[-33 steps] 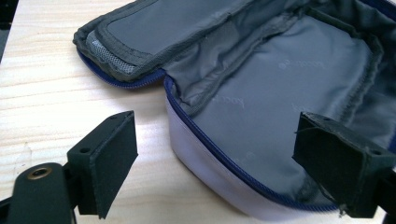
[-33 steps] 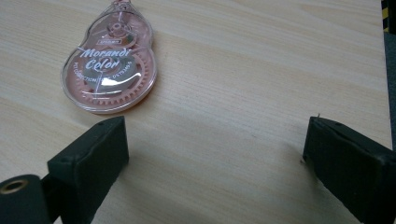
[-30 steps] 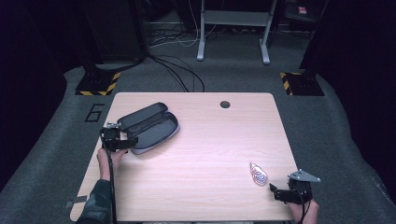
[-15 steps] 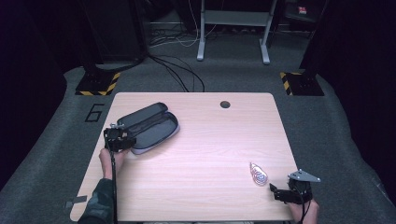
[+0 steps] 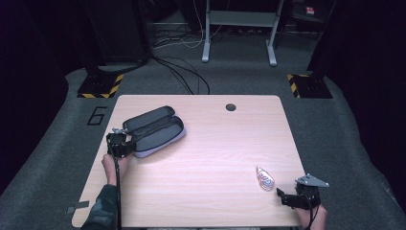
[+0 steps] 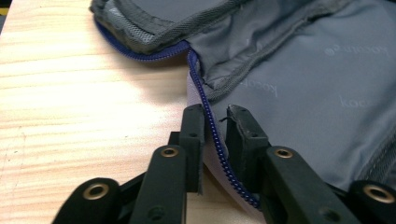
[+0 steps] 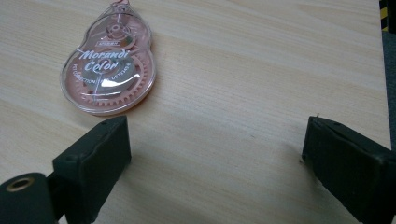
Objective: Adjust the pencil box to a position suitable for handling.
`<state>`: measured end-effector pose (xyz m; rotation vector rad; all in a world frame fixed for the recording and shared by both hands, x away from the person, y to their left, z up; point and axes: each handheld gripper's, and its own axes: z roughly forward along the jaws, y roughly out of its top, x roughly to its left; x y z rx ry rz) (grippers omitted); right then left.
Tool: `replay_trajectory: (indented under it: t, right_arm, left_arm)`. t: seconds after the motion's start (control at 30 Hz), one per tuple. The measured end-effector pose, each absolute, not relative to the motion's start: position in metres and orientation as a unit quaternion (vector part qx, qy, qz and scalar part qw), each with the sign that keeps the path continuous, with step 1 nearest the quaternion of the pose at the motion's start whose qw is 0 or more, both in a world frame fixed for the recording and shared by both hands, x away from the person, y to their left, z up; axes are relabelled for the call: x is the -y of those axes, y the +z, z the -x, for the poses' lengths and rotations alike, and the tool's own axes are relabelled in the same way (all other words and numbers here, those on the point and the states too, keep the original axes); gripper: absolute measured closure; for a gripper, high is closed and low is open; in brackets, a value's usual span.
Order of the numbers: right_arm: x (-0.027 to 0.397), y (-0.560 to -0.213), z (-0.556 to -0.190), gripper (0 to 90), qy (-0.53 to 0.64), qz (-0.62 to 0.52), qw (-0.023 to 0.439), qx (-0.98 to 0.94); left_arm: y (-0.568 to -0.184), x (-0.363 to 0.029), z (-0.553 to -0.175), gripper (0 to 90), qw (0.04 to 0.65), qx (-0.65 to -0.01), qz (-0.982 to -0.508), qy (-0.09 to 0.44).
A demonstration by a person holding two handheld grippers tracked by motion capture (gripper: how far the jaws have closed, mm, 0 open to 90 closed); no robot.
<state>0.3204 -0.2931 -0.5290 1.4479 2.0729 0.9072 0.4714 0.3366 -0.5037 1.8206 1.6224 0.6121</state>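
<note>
Since the earlier frame the left gripper point(image 6: 215, 123) has just been closing, and its jaws now pinch the zipper edge point(image 6: 212, 135) of the open pencil case point(image 5: 154, 130), at the case's near left corner. Nearest the person, the right gripper point(image 7: 217, 154) rests at the desk's point(image 5: 215, 143) front right with its jaws wide apart and nothing between them; just ahead of it lies the pink correction tape point(image 7: 111, 70), untouched on the wood. Farther back on the left, the case lies unzipped with its lid folded open. By the look of it, the case is opened and held steady; picking up the tape and putting it inside is left to do.
</note>
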Motion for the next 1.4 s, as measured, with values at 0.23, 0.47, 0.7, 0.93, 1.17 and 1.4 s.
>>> replay_trajectory:
  t: [0.23, 0.47, 0.7, 0.93, 1.17, 1.4]
  right_arm:
    - [0.293, -0.529, -0.32, 7.4, 0.328, -0.526, 0.227, -0.751]
    - [0.293, -0.529, -0.32, 7.4, 0.328, -0.526, 0.227, -0.751]
    - [0.293, -0.529, -0.32, 7.6, 0.329, -0.526, 0.226, -0.751]
    - [0.293, -0.529, -0.32, 7.5, 0.328, -0.526, 0.227, -0.751]
    - [0.293, -0.529, -0.32, 7.7, 0.33, -0.528, 0.227, -0.749]
    - [0.293, -0.529, -0.32, 7.7, 0.33, -0.528, 0.228, -0.749]
  left_arm:
    - [-0.503, -0.332, -0.47, 79.9, 0.321, -0.606, -0.694, 0.221]
    - [-0.503, -0.322, -0.467, 79.9, 0.333, -0.598, -0.699, 0.207]
    - [-0.504, -0.309, -0.464, 80.5, 0.341, -0.58, -0.711, 0.206]
    - [-0.503, -0.293, -0.46, 81.0, 0.341, -0.56, -0.728, 0.2]
    - [-0.504, -0.273, -0.458, 81.3, 0.358, -0.544, -0.734, 0.19]
    - [-0.504, -0.252, -0.456, 81.0, 0.353, -0.517, -0.758, 0.184]
